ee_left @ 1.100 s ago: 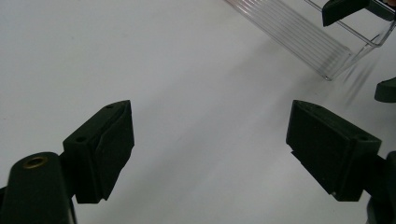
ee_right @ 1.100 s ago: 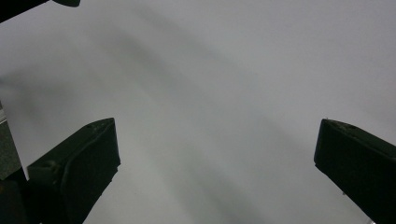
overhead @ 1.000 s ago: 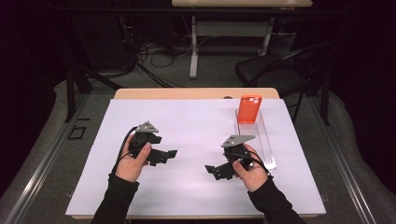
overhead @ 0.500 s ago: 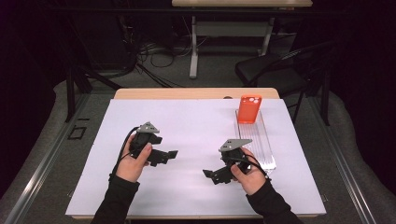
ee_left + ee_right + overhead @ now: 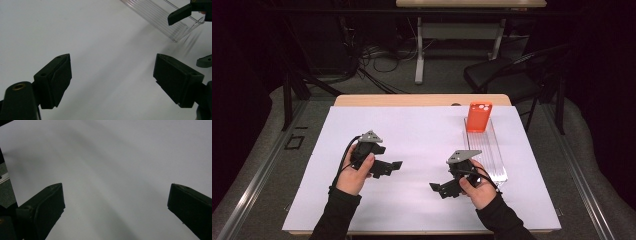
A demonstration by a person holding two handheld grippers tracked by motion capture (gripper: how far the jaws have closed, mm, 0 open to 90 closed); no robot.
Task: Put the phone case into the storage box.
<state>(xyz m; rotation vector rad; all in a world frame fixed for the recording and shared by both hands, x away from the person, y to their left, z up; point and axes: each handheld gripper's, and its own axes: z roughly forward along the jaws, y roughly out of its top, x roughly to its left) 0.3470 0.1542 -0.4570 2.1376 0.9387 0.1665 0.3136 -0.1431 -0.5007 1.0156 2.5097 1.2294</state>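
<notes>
High view: the left gripper [image 5: 393, 165] and right gripper [image 5: 438, 188] are resting on the white table sheet [image 5: 412, 135], both pointing inward, jaws spread and holding nothing. The orange phone case [image 5: 478, 117] is standing upright at the far end of the clear plastic rack [image 5: 490, 150], which is lying just beside the right gripper on its outer side. The left gripper is sitting well apart from the rack. A likely risk: the right hand, swinging round toward the case, is apt to knock the light rack sideways and tip the case over.

Left gripper view: the left gripper [image 5: 112, 75] is showing jaws wide apart over bare sheet, with the near end of the rack [image 5: 162, 17] ahead and the right gripper's jaw tip [image 5: 178, 13] hovering over it. The two grippers could collide if both are reaching for the rack together.

Right gripper view: the right gripper [image 5: 115, 205] is facing away from the rack, jaws spread over empty sheet; a reach begun from this heading would be blind at first.
</notes>
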